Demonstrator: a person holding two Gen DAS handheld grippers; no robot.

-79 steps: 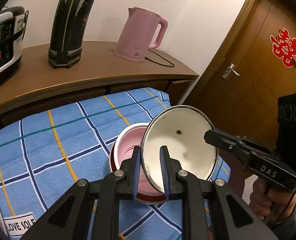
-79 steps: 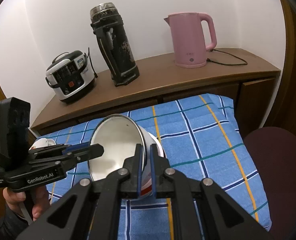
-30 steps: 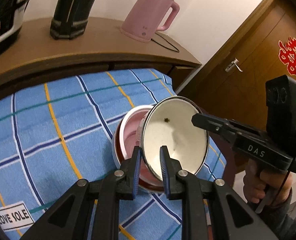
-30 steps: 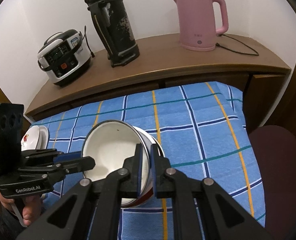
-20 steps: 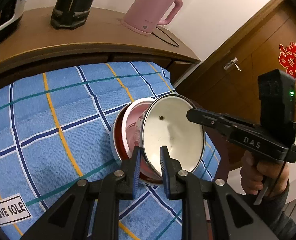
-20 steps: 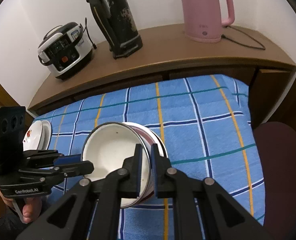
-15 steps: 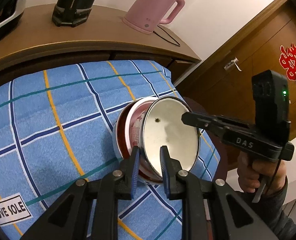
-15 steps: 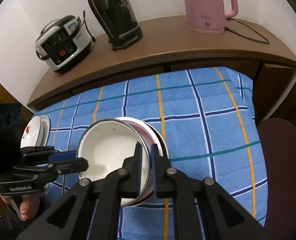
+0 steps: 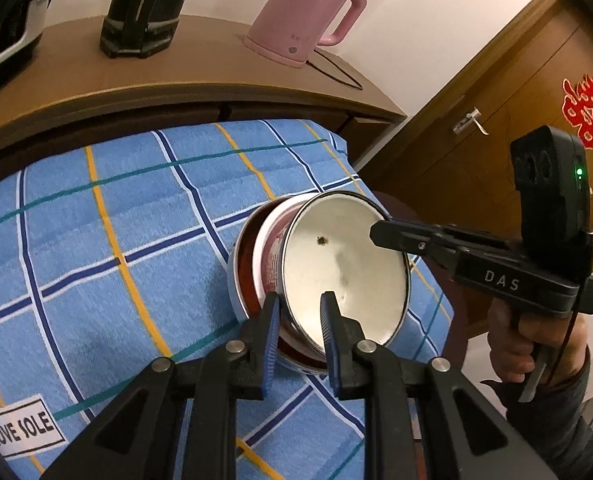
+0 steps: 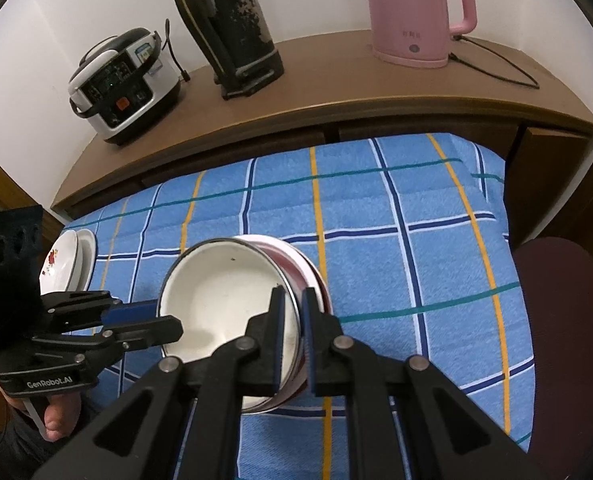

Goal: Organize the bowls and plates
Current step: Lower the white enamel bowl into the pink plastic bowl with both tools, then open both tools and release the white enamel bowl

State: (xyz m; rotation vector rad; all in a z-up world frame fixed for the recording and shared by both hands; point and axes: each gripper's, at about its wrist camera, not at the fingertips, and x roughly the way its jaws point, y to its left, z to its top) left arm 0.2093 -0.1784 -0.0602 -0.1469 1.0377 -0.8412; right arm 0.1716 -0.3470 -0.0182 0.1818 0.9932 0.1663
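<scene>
On the desk under the blue checked cloth point(image 10: 396, 200) you have most of the stacking work in hand. The white bowl point(image 10: 224, 300) sits tilted in the pink bowl point(image 10: 312, 276), not yet flat, so I judge this nesting is almost done; you must settle it and let go. The two plates point(image 10: 68, 256) at the far left edge look stacked already.

The white bowl is enamel with a thin metal rim, a red band outside and a small dark chip inside. Your left tool point(image 9: 298, 320) is clenched on its near rim, and your right tool point(image 10: 292, 316) is clenched on the opposite rim.
</scene>
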